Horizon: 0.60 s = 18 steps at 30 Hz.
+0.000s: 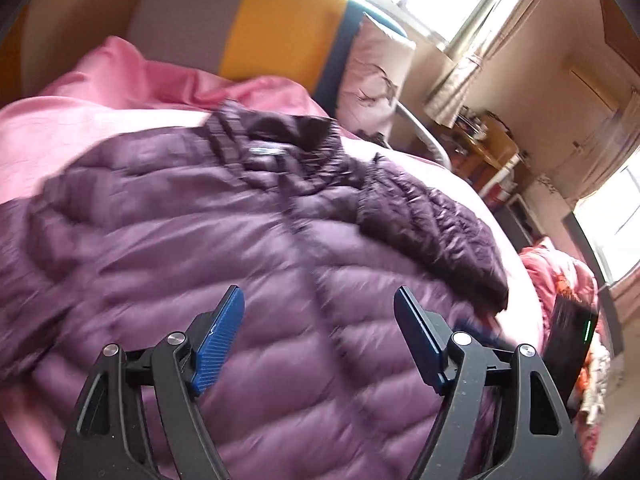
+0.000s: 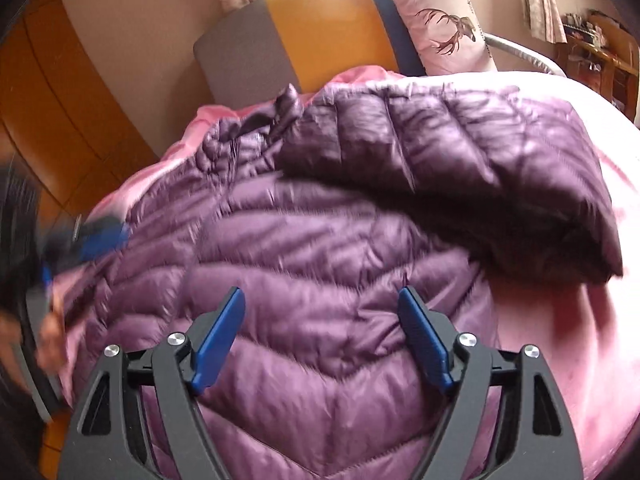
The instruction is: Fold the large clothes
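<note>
A purple quilted down jacket (image 1: pixel 224 240) lies spread on a pink bedsheet (image 1: pixel 60 128), collar toward the headboard. One sleeve (image 1: pixel 432 220) lies folded over the jacket's right side; in the right wrist view the jacket (image 2: pixel 320 248) shows the same sleeve (image 2: pixel 460 168) across its upper right. My left gripper (image 1: pixel 318 300) is open and empty, hovering over the jacket's lower body. My right gripper (image 2: pixel 320 300) is open and empty above the jacket's lower middle. The left gripper also shows blurred at the left edge of the right wrist view (image 2: pixel 96 240).
A grey, yellow and blue headboard (image 2: pixel 320 20) and a pink pillow with a deer print (image 2: pixel 440 20) stand behind the bed. A wooden desk with clutter (image 1: pixel 488 136) and windows are at the right. A black device (image 1: pixel 568 344) and patterned bedding (image 1: pixel 560 276) lie at the bed's right edge.
</note>
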Available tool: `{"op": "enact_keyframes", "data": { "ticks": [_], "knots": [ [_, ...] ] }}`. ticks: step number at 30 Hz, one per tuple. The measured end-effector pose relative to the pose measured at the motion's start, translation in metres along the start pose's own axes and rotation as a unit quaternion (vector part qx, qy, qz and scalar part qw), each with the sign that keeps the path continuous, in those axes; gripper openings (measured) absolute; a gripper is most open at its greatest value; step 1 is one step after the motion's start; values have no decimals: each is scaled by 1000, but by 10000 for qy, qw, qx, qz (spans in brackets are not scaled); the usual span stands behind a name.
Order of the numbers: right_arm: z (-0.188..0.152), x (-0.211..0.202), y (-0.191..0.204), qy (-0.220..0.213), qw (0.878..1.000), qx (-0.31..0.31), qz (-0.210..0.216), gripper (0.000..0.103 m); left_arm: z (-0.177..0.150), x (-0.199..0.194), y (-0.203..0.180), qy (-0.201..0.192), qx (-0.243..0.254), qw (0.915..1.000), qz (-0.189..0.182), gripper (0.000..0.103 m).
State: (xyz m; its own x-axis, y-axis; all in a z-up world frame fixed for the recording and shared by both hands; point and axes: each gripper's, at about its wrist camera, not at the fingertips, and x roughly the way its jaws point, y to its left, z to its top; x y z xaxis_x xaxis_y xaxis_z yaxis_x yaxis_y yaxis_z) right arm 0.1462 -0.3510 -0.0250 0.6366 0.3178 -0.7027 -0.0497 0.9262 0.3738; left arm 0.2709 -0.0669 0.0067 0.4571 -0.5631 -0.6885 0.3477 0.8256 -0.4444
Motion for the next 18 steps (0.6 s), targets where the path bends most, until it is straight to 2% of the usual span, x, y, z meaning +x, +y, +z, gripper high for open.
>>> {"op": "enact_keyframes", "data": {
  "ticks": [2, 6, 11, 12, 14, 16, 18],
  "knots": [
    [-5, 3, -6, -54, 9999, 79, 112, 81, 18, 28, -11, 180, -43, 9997, -185, 76],
    [-8, 5, -21, -127, 9983, 326, 459, 84, 50, 81, -29, 436, -111, 9987, -260, 76],
    [-11, 5, -28, -220, 9964, 456, 685, 86, 67, 129, -43, 635, -227, 9974, -239, 76],
    [-11, 5, -28, -229, 9962, 456, 703, 87, 68, 137, -45, 686, -258, 9970, -242, 72],
    [-12, 5, -29, -240, 9960, 449, 731, 88, 69, 155, -47, 827, -348, 9957, -241, 59],
    [-12, 4, -30, -251, 9956, 470, 771, 88, 69, 162, -48, 900, -377, 9948, -278, 24],
    [-13, 2, -33, -261, 9951, 498, 808, 88, 73, 155, -52, 754, -316, 9962, -294, 9]
  ]
}}
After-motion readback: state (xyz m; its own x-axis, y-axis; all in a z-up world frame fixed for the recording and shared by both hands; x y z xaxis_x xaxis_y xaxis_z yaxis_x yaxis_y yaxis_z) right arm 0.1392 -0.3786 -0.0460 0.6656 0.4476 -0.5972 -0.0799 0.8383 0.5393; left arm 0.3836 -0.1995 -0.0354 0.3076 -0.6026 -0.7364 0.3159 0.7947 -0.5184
